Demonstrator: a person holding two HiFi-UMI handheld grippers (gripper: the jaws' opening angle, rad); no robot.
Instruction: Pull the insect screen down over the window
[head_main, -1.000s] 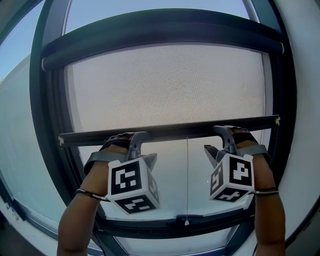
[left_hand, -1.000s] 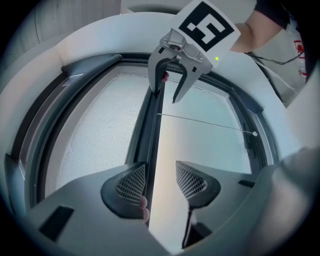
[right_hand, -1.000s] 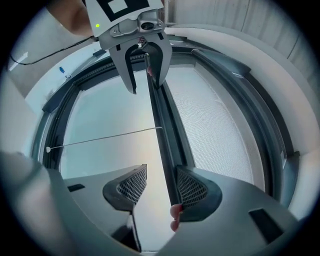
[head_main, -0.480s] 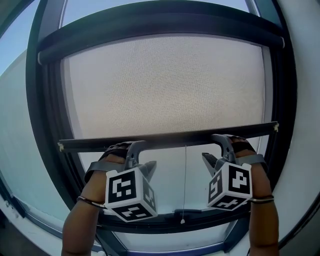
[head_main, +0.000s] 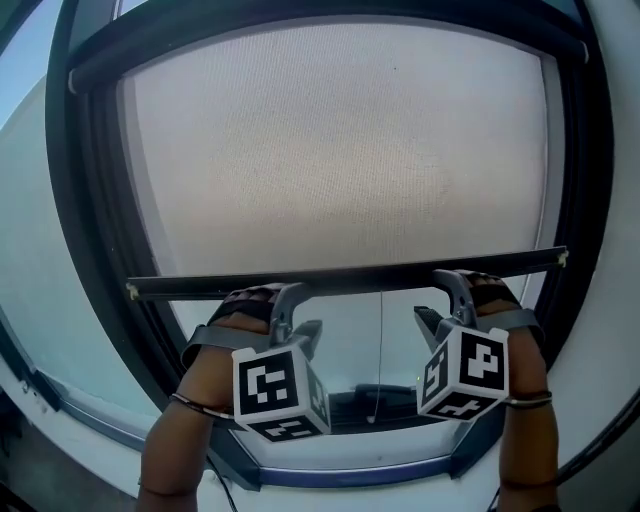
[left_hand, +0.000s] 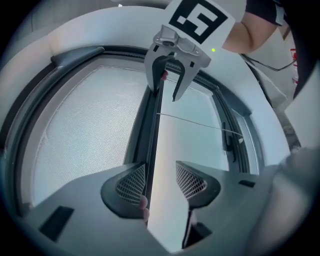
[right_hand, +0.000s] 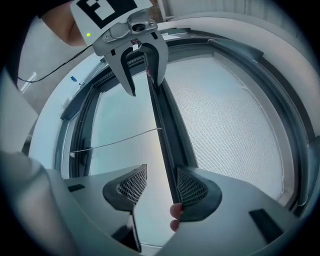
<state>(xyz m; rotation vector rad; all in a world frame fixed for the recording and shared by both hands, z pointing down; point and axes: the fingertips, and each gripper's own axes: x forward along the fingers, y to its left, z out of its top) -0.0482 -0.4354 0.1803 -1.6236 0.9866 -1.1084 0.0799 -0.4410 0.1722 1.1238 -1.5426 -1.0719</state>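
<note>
The beige insect screen (head_main: 340, 150) hangs from its dark roller housing (head_main: 300, 25) and ends at a dark bottom bar (head_main: 350, 275) low in the window. My left gripper (head_main: 298, 312) and right gripper (head_main: 438, 300) are both open, each with its upper jaw hooked over the bar. In the left gripper view the bar (left_hand: 152, 130) lies against one pad of the left gripper (left_hand: 161, 181). The right gripper view has the bar (right_hand: 165, 125) against one pad of the right gripper (right_hand: 162, 186). The other pads stand clear.
A thin pull cord (head_main: 380, 350) dangles from the bar's middle toward the lower window frame (head_main: 350, 470). Dark side rails (head_main: 95, 200) run down both edges. Bare glass (head_main: 350, 340) shows below the bar. A white wall (head_main: 620, 300) curves round the window.
Both grippers and the bottom bar have come down together. More screen is unrolled, and the strip of bare glass below the bar is narrower. The jaws stay as wide as before.
</note>
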